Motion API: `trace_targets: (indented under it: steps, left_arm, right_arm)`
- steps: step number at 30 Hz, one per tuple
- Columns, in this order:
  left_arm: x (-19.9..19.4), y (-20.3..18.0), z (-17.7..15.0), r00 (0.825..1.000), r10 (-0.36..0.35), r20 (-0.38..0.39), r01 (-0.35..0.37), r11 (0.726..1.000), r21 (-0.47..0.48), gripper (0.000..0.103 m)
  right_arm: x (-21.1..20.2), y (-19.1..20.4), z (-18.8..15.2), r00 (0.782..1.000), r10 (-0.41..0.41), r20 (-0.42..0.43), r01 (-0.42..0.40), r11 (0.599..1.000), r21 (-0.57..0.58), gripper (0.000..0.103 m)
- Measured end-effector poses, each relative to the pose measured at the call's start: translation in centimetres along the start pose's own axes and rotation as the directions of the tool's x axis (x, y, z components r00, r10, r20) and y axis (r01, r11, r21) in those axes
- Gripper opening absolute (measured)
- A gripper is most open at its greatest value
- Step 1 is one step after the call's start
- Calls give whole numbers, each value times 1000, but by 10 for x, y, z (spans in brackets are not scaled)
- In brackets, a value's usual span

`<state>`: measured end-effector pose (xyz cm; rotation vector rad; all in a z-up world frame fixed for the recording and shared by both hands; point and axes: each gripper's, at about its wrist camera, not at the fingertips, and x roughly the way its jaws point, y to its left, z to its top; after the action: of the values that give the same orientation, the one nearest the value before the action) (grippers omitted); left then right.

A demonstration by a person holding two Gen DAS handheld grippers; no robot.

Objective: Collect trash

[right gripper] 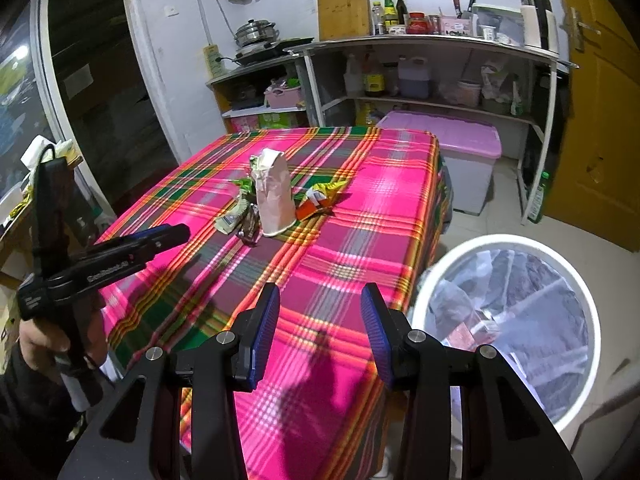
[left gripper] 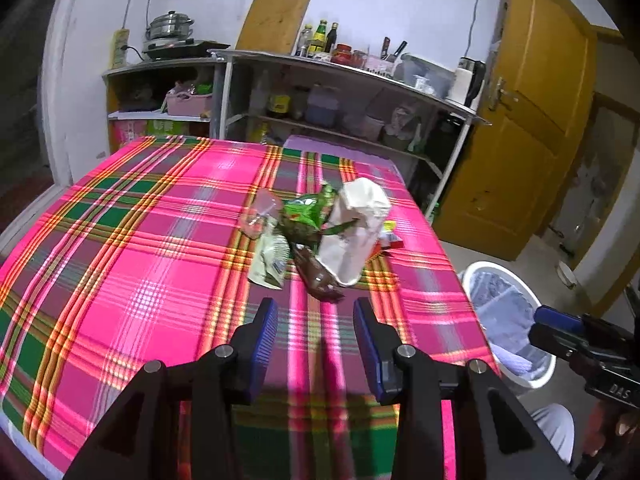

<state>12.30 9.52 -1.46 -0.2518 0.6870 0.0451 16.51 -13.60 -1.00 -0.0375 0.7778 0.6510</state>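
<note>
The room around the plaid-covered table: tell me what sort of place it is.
Most likely a home kitchen. A steamer pot sits on a cooktop, a wooden cutting board leans on the wall beside sauce bottles, and shelves below hold food supplies.

Ahead of the two tongs, left tongs (left gripper: 316,312) and right tongs (right gripper: 320,300), the surface (left gripper: 120,240) carries one paper cup (left gripper: 352,232); one clear plastic cup (left gripper: 260,216); about five crumpled wrappers (left gripper: 304,216); beside the right tongs, one bin (right gripper: 508,320).
</note>
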Motion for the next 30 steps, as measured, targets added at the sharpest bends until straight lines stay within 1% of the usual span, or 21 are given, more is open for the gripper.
trace_targets:
  steps: [3,10,16,19,20,22,24,26,30]
  left_arm:
    - [14,8,5,999,28,-17,-28,1000,-4,39]
    - [42,25,13,997,59,-54,-60,998,-4,39]
    - [60,31,21,995,55,-86,-54,998,15,39]
    - [72,33,26,994,49,-101,-47,998,31,39]
    - [76,33,27,993,50,-106,-47,998,33,39]
    - [82,35,28,992,48,-120,-44,998,35,39]
    - [90,38,30,989,31,-145,-27,999,23,39]
    - [93,38,31,987,19,-157,-17,1000,18,39]
    - [98,37,32,986,19,-168,-16,1000,22,39]
  right_arm:
    - [8,3,6,1000,12,-5,-12,1000,-11,43]
    - [37,13,25,999,37,-33,-39,999,-32,44]
    - [65,25,46,997,67,-47,-68,997,-32,44]
    - [77,32,57,996,82,-47,-84,996,-37,51]
    - [81,34,61,995,84,-46,-86,995,-41,52]
    - [89,38,67,995,86,-45,-88,995,-46,52]
    - [99,40,72,995,86,-51,-88,995,-40,52]
    - [109,39,77,995,84,-61,-86,996,-32,52]
    - [123,41,84,994,80,-72,-82,996,-25,52]
